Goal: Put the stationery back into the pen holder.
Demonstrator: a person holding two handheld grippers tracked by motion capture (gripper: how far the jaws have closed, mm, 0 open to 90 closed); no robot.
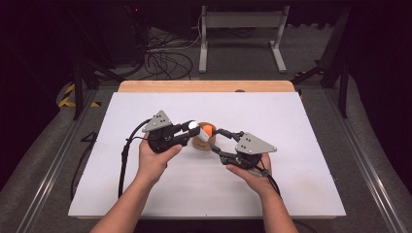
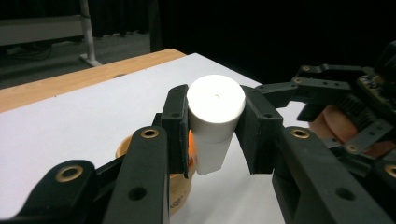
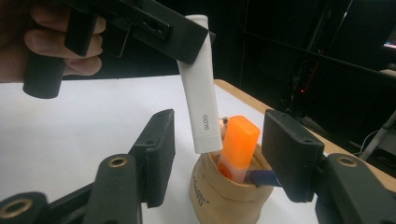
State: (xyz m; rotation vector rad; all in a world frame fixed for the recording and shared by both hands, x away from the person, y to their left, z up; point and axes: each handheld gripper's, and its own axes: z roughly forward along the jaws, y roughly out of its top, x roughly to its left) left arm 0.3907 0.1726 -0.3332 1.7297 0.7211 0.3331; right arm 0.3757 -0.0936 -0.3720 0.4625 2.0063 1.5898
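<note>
The left gripper (image 1: 190, 127) is clamped on the cap end of a white glue stick (image 3: 201, 84), which hangs nearly upright with its lower end just inside the mouth of a tan pouch (image 3: 219, 198) in the middle of the white table (image 1: 291, 189). In the left gripper view the two pads press on either side of the stick's round top (image 2: 215, 100), a narrow, firm hold. To finish this step well, I judge the stick should go straight down into the free space beside the orange marker (image 3: 237, 147), and the jaws should let go only once its end has sunk well into the pouch, since the soft rim could tip it over. The right gripper (image 3: 217, 156) holds nothing: its jaws stand about half open on either side of the pouch without touching it, near enough to steady it if it leans. A dark blue pen (image 3: 261, 177) also lies in the pouch beside the marker, so room there is tight.
</note>
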